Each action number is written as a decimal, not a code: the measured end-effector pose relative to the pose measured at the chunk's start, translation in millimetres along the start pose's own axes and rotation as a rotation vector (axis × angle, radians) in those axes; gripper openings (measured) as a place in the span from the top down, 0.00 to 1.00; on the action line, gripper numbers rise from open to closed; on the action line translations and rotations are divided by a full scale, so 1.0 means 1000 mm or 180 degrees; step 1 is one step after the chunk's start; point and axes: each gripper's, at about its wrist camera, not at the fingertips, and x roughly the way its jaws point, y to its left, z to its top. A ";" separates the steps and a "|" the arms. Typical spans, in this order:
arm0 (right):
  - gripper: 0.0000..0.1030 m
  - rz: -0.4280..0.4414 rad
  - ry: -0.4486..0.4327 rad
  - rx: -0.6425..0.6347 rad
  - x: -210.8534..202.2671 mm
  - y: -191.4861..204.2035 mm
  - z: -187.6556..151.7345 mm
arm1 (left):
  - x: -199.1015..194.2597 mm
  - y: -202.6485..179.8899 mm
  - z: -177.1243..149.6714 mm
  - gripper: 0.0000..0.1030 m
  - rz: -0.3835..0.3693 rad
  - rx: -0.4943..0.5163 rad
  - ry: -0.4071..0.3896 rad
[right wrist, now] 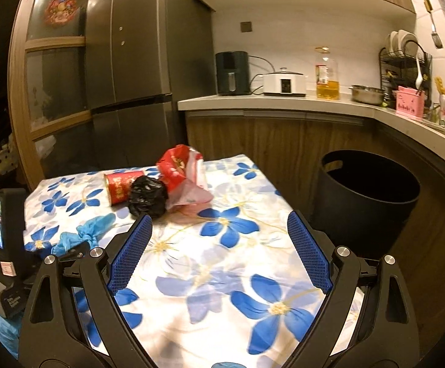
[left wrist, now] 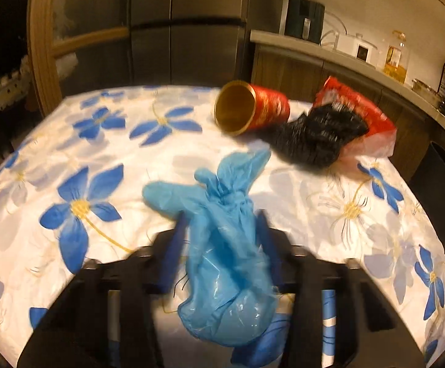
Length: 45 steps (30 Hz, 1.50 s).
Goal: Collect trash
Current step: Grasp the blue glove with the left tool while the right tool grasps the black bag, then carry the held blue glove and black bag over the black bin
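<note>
My left gripper (left wrist: 222,217) is shut on a crumpled blue plastic bag (left wrist: 225,254), which hangs between the blue pads over the table. The same blue plastic bag (right wrist: 84,233) shows at the left in the right wrist view. Farther on lie a red and gold can (left wrist: 250,109) on its side, a crumpled black bag (left wrist: 317,136) and a red and white plastic bag (left wrist: 363,116). My right gripper (right wrist: 219,220) is open and empty above the table, with the can (right wrist: 119,187), the black bag (right wrist: 147,197) and the red bag (right wrist: 182,174) ahead of it.
The table has a white cloth with blue flowers (right wrist: 222,276). A black bin (right wrist: 366,196) stands on the floor right of the table. Behind are a grey fridge (right wrist: 142,70) and a kitchen counter (right wrist: 283,101) with appliances and an oil bottle.
</note>
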 end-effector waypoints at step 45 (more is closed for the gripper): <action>0.96 0.0688 0.0483 -0.0354 0.138 0.104 0.006 | -0.042 0.069 0.015 0.98 -0.0236 -0.0282 -0.0338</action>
